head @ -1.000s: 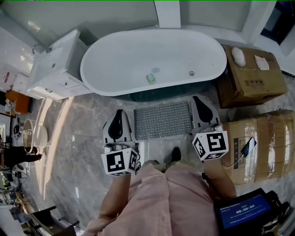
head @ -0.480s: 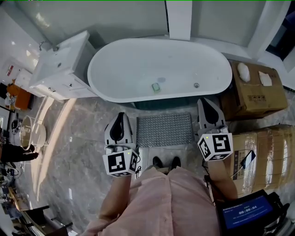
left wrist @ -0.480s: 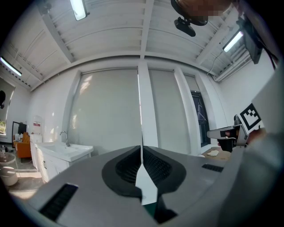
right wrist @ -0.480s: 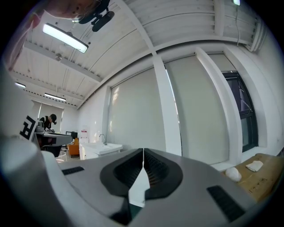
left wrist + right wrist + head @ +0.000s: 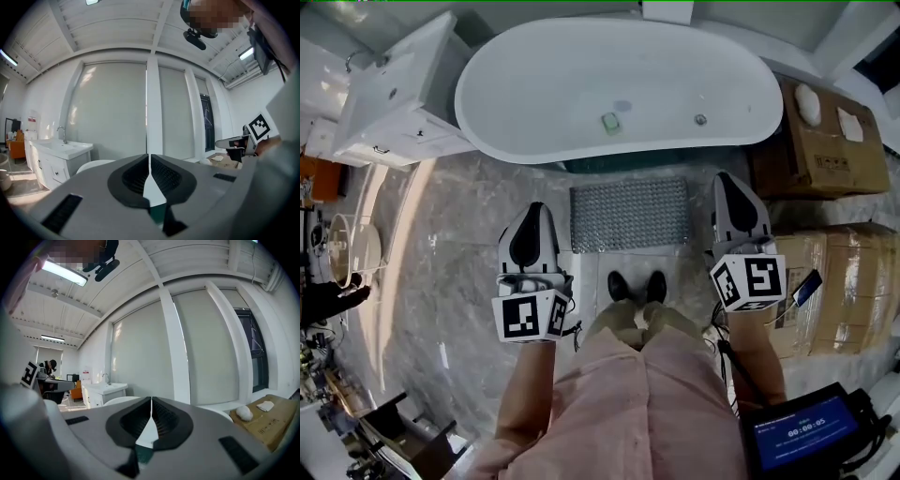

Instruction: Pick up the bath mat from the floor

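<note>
A grey bumpy bath mat [image 5: 630, 215] lies flat on the marble floor, right in front of the white bathtub [image 5: 619, 86]. My left gripper [image 5: 532, 221] hangs in the air left of the mat, shut and empty. To the right of the mat my right gripper [image 5: 734, 193] is held up the same way, shut with nothing in it. In both gripper views the jaws meet tip to tip and point level at the window wall; the mat is out of sight there. My shoes [image 5: 637, 286] stand just behind the mat's near edge.
A white vanity with sink [image 5: 386, 98] stands at the tub's left end. Cardboard boxes [image 5: 831, 141] are stacked to the right, one holding a phone [image 5: 801, 291]. A small green item [image 5: 610, 122] sits in the tub. A tablet [image 5: 797, 438] is at the lower right.
I have stepped closer to the tub and mat; both grippers moved forward with me, still shut. My feet are now plainly visible at the mat's edge.
</note>
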Demonstrator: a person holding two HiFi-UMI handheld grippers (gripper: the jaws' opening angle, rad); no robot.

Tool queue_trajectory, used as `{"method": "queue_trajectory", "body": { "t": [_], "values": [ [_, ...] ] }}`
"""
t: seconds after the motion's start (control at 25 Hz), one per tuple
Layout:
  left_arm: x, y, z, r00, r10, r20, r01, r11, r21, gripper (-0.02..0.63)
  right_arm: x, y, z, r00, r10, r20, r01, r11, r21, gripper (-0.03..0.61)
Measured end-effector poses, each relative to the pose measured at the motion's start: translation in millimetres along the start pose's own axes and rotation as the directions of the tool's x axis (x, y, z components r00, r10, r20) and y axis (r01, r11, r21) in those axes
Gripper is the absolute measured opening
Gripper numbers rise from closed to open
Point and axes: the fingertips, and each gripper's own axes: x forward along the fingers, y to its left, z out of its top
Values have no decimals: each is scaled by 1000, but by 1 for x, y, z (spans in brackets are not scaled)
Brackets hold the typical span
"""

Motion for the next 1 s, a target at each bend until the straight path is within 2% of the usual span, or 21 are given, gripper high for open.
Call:
{"method": "queue_trajectory", "body": {
  "t": [0.12, 0.44, 0.68, 1.0],
  "values": [
    [-1, 9, -23, 999, -3, -47, 2, 1000, -29, 37, -7, -2, -20, 998, -31, -55, 32, 999, 3, 20],
    [10, 20, -76, 993, -28, -114, 20, 997, -74, 37, -8, -5, -72, 989, -29, -147, 27, 1000, -12, 20],
    [11, 17, -134, 983, -54, -174, 39, 995, -88, 37, -5, -9, -128, 977, -24, -211, 21, 1000, -13, 20],
    [-4, 24, -206, 962, -32, -271, 4, 995, -104, 37, -18, -18, -201, 951, -40, -306, 44, 999, 4, 20]
  ]
}}
